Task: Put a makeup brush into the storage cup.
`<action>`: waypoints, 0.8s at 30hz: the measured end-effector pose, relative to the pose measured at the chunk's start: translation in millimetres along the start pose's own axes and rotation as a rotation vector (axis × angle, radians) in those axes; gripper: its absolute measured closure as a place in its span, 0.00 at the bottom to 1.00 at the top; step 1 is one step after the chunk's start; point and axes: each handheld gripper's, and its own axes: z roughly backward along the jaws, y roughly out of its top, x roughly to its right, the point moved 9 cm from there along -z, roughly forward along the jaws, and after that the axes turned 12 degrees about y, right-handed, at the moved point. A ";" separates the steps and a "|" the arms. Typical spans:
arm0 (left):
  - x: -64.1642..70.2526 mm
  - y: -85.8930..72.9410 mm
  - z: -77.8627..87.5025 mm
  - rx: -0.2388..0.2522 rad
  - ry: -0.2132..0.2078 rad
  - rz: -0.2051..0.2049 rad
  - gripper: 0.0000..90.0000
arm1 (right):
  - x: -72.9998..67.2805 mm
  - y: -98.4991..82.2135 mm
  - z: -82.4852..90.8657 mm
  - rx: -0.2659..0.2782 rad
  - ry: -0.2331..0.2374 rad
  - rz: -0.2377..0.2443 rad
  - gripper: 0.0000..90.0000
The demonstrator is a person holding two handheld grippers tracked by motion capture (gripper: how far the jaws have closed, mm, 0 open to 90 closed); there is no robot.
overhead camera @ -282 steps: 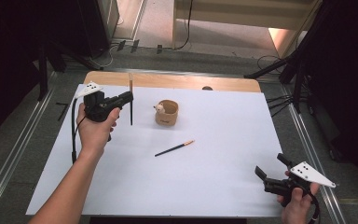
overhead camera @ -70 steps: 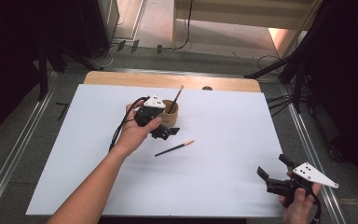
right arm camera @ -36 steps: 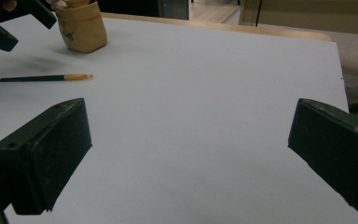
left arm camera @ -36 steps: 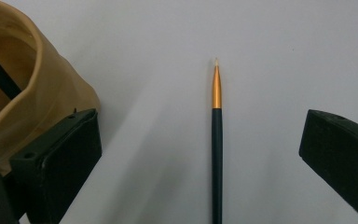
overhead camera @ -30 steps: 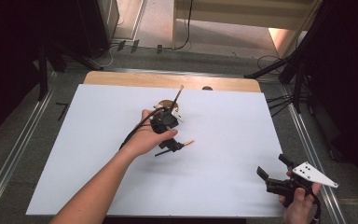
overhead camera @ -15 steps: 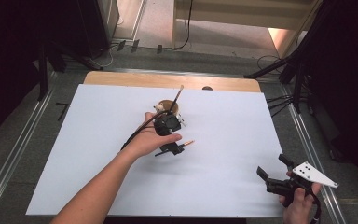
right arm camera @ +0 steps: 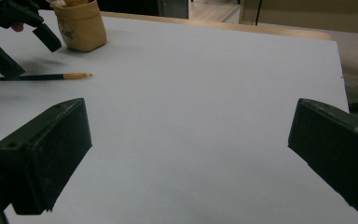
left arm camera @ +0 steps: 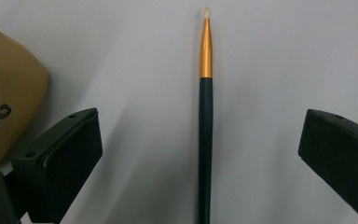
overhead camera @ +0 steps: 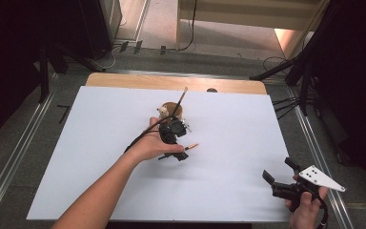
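Note:
A tan patterned cup [overhead camera: 175, 109] stands mid-board with one thin brush [overhead camera: 181, 97] leaning in it. A second brush [overhead camera: 191, 146], dark handle with a gold ferrule, lies flat on the white board just in front of the cup. My left gripper [overhead camera: 173, 144] is lowered over that brush and is open. In the left gripper view the brush [left arm camera: 205, 121] runs straight up between the two wide-apart jaws, touching neither, with the cup [left arm camera: 7, 98] at the left. My right gripper [overhead camera: 279, 171] rests open and empty near the board's front right corner. The right gripper view shows the lying brush [right arm camera: 46, 76] and the cup [right arm camera: 80, 27] far off.
The white board [overhead camera: 86, 143] covers a wooden table whose back edge [overhead camera: 124, 80] shows. A small dark knob [overhead camera: 211, 89] sits at that back edge. Dark stand legs [overhead camera: 305, 71] rise off the table's right rear.
My left gripper carried an upright brush from the left to the cup and left it there. It has since moved toward me and dropped low over the lying brush. The right gripper stayed put.

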 end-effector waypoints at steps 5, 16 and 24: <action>-1.7 -2.0 -4.5 -0.033 0.047 0.029 0.16 | 0.1 -0.2 -0.2 -0.001 0.000 0.002 0.00; -1.7 -1.4 -4.4 -0.032 0.053 0.017 0.46 | 0.4 -0.4 -0.4 -0.001 0.000 0.000 0.00; -1.7 3.0 -0.5 -0.043 0.044 -0.018 0.66 | 0.8 -0.8 -0.1 -0.004 -0.002 -0.004 0.00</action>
